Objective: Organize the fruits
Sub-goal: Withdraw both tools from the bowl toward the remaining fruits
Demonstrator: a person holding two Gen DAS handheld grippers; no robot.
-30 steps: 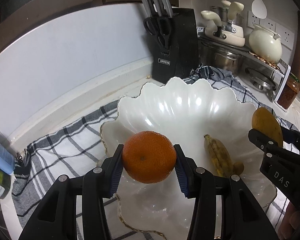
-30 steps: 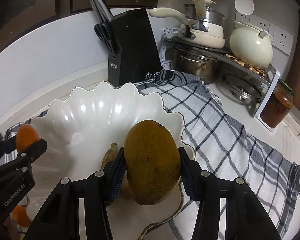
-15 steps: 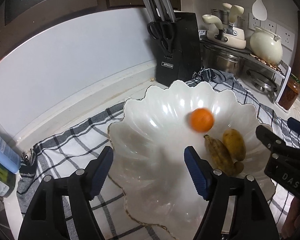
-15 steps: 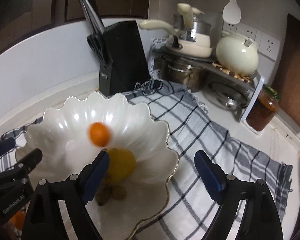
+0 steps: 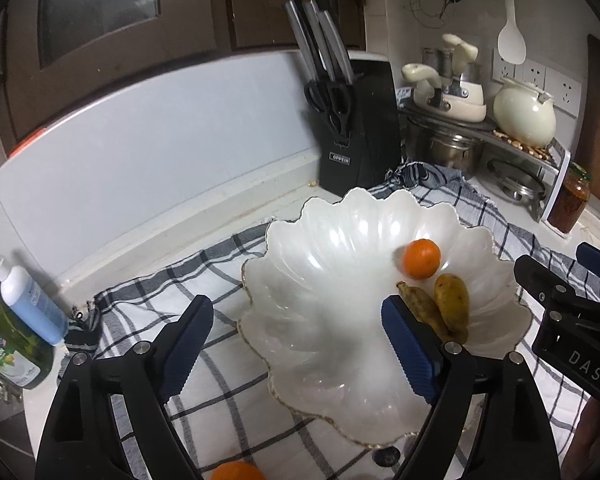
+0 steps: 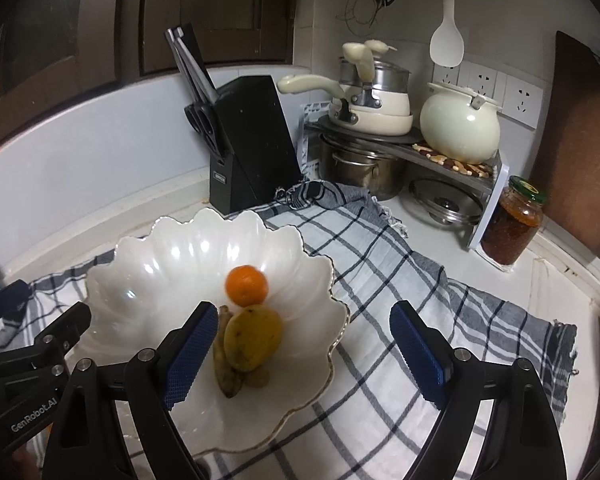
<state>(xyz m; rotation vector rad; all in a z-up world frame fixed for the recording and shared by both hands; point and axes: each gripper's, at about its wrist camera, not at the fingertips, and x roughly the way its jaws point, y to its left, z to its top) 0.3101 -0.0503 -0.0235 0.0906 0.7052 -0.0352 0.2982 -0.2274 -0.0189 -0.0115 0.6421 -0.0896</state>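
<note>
Your left gripper (image 5: 298,338) is over the near left side of a white scalloped bowl (image 5: 300,280). Its jaws are opening wide and grip nothing; only bare bowl shows between the blue pads. Beyond and right of the right-hand pad, an orange (image 5: 421,258) sits inside the bowl. Just nearer lie a spotted banana (image 5: 420,308) and a yellow mango (image 5: 453,304), side by side and touching. A second orange (image 5: 236,472) lies below the jaws, at the frame's bottom edge, outside the bowl. Left of the left pad stand two bottles (image 5: 24,312). The bowl rests on a checked cloth (image 5: 204,276).

Your right gripper (image 6: 300,350) is over the bowl's (image 6: 148,264) right rim. Its jaws stand wide apart, holding nothing; cloth (image 6: 400,280) and rim show between the pads. The mango (image 6: 253,338) lies just inside the left pad, over the banana (image 6: 228,376), with the orange (image 6: 247,285) just beyond them. Farther off are a knife block (image 6: 256,140), pots and a jar (image 6: 512,220).
</note>
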